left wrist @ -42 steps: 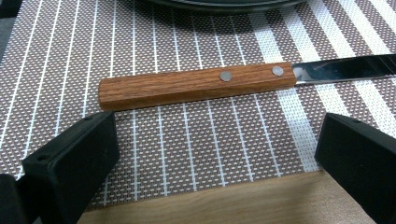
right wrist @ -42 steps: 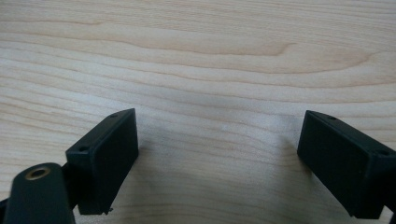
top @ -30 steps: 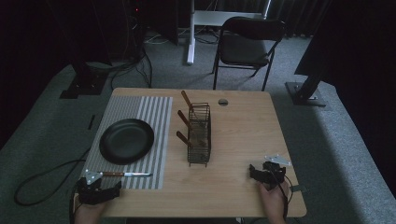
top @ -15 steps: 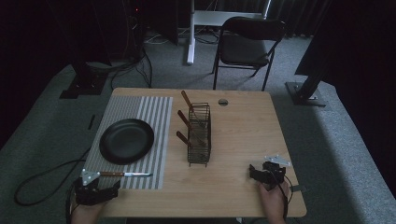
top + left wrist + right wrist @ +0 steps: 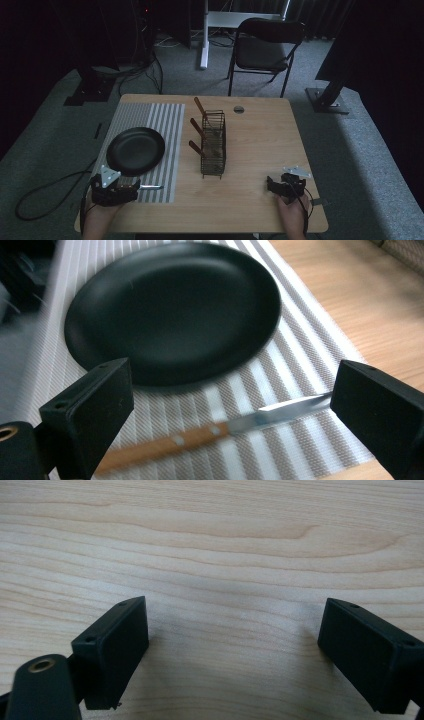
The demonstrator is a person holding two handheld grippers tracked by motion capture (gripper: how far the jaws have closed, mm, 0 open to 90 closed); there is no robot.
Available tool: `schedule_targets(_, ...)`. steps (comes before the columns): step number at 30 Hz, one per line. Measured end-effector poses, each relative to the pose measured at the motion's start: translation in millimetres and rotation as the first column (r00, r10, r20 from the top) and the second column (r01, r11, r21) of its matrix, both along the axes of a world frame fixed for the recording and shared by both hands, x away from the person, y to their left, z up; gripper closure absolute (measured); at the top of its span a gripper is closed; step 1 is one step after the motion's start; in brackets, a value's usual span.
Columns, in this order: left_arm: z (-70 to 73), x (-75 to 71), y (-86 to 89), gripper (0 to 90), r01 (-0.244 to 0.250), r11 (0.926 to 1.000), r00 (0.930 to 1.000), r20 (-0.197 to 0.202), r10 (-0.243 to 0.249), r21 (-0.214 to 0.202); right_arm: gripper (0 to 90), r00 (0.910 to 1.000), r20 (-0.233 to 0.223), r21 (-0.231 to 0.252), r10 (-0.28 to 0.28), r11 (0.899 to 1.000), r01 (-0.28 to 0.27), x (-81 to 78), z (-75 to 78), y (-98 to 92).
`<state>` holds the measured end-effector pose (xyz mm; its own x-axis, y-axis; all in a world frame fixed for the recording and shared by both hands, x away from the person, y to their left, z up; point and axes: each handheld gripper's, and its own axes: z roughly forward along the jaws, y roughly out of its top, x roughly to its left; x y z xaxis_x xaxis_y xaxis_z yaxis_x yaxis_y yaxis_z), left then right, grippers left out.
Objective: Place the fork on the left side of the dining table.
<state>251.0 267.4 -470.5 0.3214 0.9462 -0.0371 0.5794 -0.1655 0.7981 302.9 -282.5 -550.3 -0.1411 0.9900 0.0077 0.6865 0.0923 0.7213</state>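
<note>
Knife (image 5: 150, 187) lies on the striped mat (image 5: 150, 120) just below the black plate (image 5: 135, 150) from above, and our left claw (image 5: 131, 190) has pulled back toward the table edge since a second ago, so we judge it placed. Left gripper view: jaws spread, knife (image 5: 225, 427) between them, untouched. Right claw (image 5: 232, 655): released over bare table (image 5: 210, 540).

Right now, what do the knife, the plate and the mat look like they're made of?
Knife: shiny steel-looking blade, brown handle with two rivets, probably wood. Plate: matte black, soft sheen; ceramic or plastic, can't tell. Mat: striped, visibly woven, likely fabric or vinyl.
</note>
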Motion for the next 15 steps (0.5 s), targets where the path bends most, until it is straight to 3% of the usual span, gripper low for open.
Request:
schedule_targets(2,6.4,1.3,-8.7,3.8,-0.001,0.9952,0.9993,0.038,-0.003,0.098,12.4,1.0,0.0,0.0,0.0,1.0,0.0,-0.1,0.0,0.1)
schedule_targets(3,6.4,1.3,-8.7,3.8,-0.001,0.9952,0.9993,0.038,-0.003,0.098,12.4,1.0,0.0,0.0,0.0,1.0,0.0,-0.1,0.0,0.1)
schedule_targets(4,10.6,5.5,-8.4,3.8,0.024,0.9992,0.9996,0.018,-0.023,-0.032,12.5,1.0,0.0,0.0,0.0,1.0,0.0,0.0,0.0,0.0)
schedule_targets(5,12.9,5.3,-17.3,3.8,0.012,0.993,0.9981,0.058,-0.019,0.118,12.5,1.0,0.0,-0.001,0.001,1.0,-0.001,0.0,0.0,0.1)
schedule_targets(6,15.4,6.3,-21.0,3.8,0.045,0.992,0.9971,0.056,-0.052,0.118,12.5,1.0,0.0,0.0,0.0,1.0,0.0,-0.1,0.0,0.1)
schedule_targets(7,18.3,9.0,-19.9,3.8,0.066,0.9977,0.997,0.041,-0.066,-0.011,12.5,1.0,0.0,0.0,0.0,1.0,0.0,-0.1,0.0,0.1)
schedule_targets(8,20.3,10.1,-26.8,3.9,0.045,0.9959,0.9963,0.069,-0.05,0.078,12.5,1.0,0.0,0.0,0.001,1.0,-0.001,-0.1,0.0,0.0)
schedule_targets(9,22.4,10.7,-33.1,3.8,0.062,0.9867,0.9928,0.092,-0.076,0.15,12.6,1.0,0.0,0.0,0.0,1.0,0.0,-0.2,0.0,0.2)
schedule_targets(10,25.2,13.0,-33.5,3.8,0.097,0.9939,0.9913,0.084,-0.101,0.053,12.5,1.0,0.002,0.0,-0.001,1.0,0.001,-0.1,-0.1,0.4)
schedule_targets(11,27.4,16.2,-36.2,3.8,0.097,0.9943,0.9919,0.079,-0.1,0.044,12.5,1.0,0.001,0.001,0.0,1.0,0.0,-0.1,-0.1,0.2)
schedule_targets(12,28.9,17.7,-41.4,3.8,0.092,0.9894,0.9894,0.102,-0.103,0.113,12.5,1.0,0.001,0.001,0.0,1.0,0.0,-0.1,-0.1,0.3)
schedule_targets(14,32.4,24.1,-44.5,3.8,0.123,0.9902,0.9871,0.095,-0.129,0.065,12.5,1.0,0.001,0.0,0.0,1.0,0.0,0.0,-0.1,0.2)
schedule_targets(15,33.9,26.7,-46.6,3.8,0.122,0.9899,0.9862,0.104,-0.129,0.072,12.5,1.0,0.001,0.0,0.001,1.0,-0.001,0.0,-0.1,0.1)
